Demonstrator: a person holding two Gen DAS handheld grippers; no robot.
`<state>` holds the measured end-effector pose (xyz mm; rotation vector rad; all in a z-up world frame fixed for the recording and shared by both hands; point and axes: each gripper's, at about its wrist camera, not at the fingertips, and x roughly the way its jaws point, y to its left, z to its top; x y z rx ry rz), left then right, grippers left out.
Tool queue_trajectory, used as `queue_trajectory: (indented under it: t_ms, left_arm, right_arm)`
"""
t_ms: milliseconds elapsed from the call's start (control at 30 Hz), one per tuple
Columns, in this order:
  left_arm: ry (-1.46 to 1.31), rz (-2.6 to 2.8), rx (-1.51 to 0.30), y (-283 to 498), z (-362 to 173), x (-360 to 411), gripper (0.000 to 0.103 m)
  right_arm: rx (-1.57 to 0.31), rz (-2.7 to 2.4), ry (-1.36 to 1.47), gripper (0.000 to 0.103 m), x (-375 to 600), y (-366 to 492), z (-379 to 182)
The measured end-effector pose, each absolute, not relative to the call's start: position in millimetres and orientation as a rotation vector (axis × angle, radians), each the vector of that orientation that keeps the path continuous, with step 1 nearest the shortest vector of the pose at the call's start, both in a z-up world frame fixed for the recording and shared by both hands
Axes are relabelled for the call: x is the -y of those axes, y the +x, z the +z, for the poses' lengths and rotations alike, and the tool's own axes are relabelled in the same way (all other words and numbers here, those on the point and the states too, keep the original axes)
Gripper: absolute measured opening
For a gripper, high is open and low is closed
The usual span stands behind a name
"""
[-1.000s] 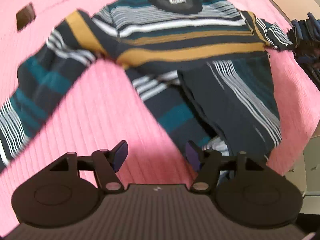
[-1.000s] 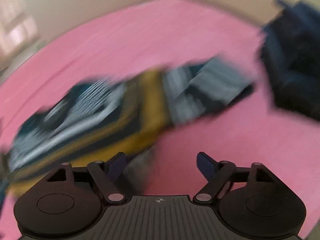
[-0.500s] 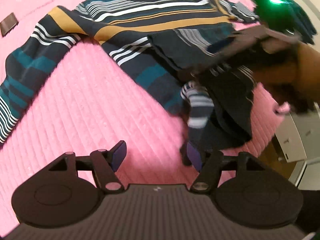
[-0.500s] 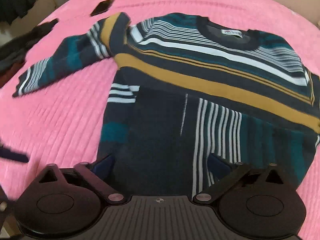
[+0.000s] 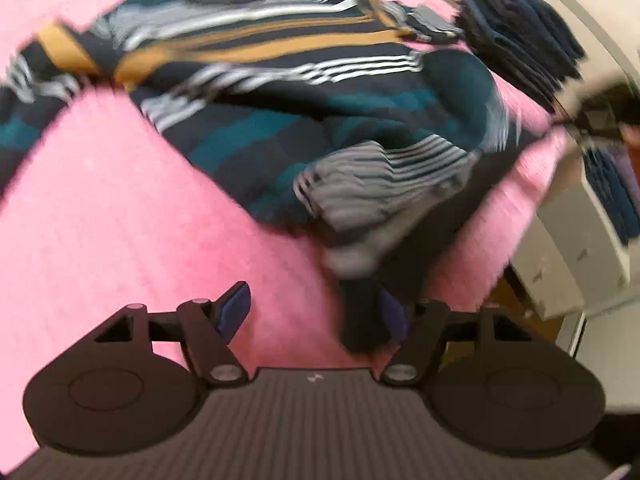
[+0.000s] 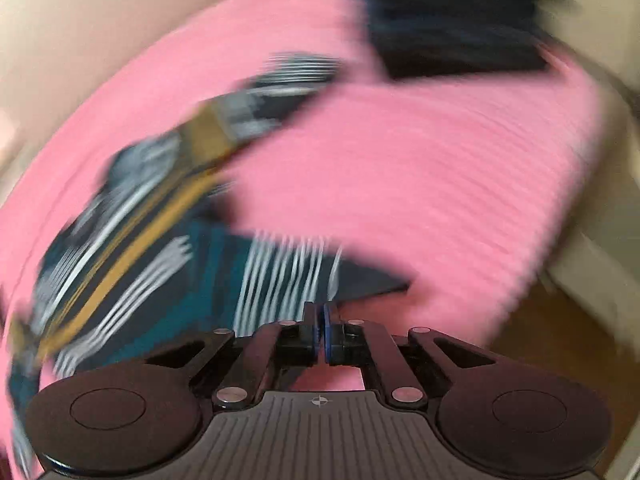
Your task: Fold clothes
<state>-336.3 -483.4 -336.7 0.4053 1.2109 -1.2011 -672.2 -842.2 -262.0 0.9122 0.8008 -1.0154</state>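
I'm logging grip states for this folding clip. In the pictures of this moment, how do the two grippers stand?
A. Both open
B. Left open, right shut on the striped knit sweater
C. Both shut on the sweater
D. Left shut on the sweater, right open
B: the left gripper has its fingers spread wide over the pink ribbed bedspread, while the right gripper is pinched on the edge of the striped knit sweater.

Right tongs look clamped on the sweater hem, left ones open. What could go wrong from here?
1. The right tongs pinch only the sweater edge; a fast pull may slip it free.
2. A dark part of the sweater hangs by the open left tongs and could snag.
3. The dark folded pile lies close; a sweep might topple it.
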Motion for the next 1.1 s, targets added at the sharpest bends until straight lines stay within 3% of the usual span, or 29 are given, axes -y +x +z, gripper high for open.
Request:
queue_trajectory:
  t_ms: [33, 100, 133, 167, 200, 233, 267, 500, 533, 600, 633, 667, 700, 967, 1000, 1033, 1067, 1100]
  left_arm:
    - [0.371, -1.187, -1.249, -335.3, -343.0, 488.4, 0.054]
    - [0.31, -1.169, -1.307, -335.6, -349.3, 493.3, 0.015]
    - [0.286, -1.161, -1.328, -338.8, -348.8, 492.9, 0.012]
    - [0.267, -1.154, -1.35, -342.9, -347.5, 492.0, 0.01]
    - [0.26, -1.149, -1.364, -347.4, -345.6, 491.0, 0.008]
    - [0.264, -1.145, -1.367, -353.4, -342.0, 488.7, 0.007]
    - [0.267, -1.141, -1.371, -360.4, -336.0, 484.1, 0.006]
    - [0.293, -1.047, -1.409, -382.1, -284.3, 414.9, 0.005]
    - [0.303, -1.008, -1.417, -380.1, -286.0, 408.0, 0.005]
    - [0.296, -0.95, -1.436, -375.6, -295.2, 405.2, 0.005]
    - [0.304, -0.942, -1.441, -376.6, -299.4, 409.7, 0.005]
    - [0.322, -0.944, -1.441, -379.5, -302.6, 415.9, 0.005]
    - [0.343, -0.956, -1.44, -384.0, -305.0, 422.9, 0.005]
    - [0.58, -0.861, -1.48, -404.1, -328.4, 439.9, 0.006]
    - [0.599, -0.843, -1.478, -402.3, -326.2, 435.6, 0.007]
    - [0.609, -0.822, -1.466, -399.4, -321.0, 430.0, 0.008]
    - [0.611, -0.8, -1.446, -395.6, -313.5, 423.4, 0.01]
    - [0.605, -0.772, -1.426, -389.8, -305.3, 416.0, 0.012]
  right_arm:
    - [-0.796, -1.054, 0.964, 0.002, 849.7, -687.3, -268.5]
    - [-0.808, -1.025, 1.006, 0.002, 859.3, -700.1, -277.6]
    - [-0.819, -0.986, 1.0, 0.003, 862.3, -700.3, -280.0]
    - [-0.829, -0.926, 0.97, 0.015, 863.4, -694.7, -280.7]
    - [-0.839, -0.866, 0.939, 0.034, 864.4, -689.1, -281.4]
    - [-0.849, -0.806, 0.911, 0.089, 865.8, -682.8, -282.6]
    - [-0.86, -0.755, 0.886, 0.103, 867.3, -675.7, -285.2]
    - [-1.126, -0.342, 0.562, 0.101, 880.3, -627.3, -346.4]
    - [-1.172, -0.293, 0.527, 0.085, 879.1, -625.1, -356.6]
    - [-1.206, -0.269, 0.513, 0.068, 877.7, -627.4, -365.9]
    - [-1.206, -0.284, 0.515, 0.044, 877.8, -629.9, -363.9]
    - [-1.207, -0.288, 0.549, 0.004, 880.7, -633.5, -360.4]
    - [-1.194, -0.261, 0.618, 0.003, 884.5, -639.1, -356.2]
    - [-1.26, -0.322, 0.492, 0.004, 865.1, -658.4, -320.8]
    - [-1.265, -0.342, 0.463, 0.01, 863.6, -653.8, -318.8]
    - [-1.253, -0.351, 0.447, 0.037, 862.3, -650.4, -314.8]
    - [-1.234, -0.359, 0.432, 0.079, 860.1, -645.7, -309.1]
    - [-1.204, -0.366, 0.418, 0.09, 856.6, -638.9, -300.5]
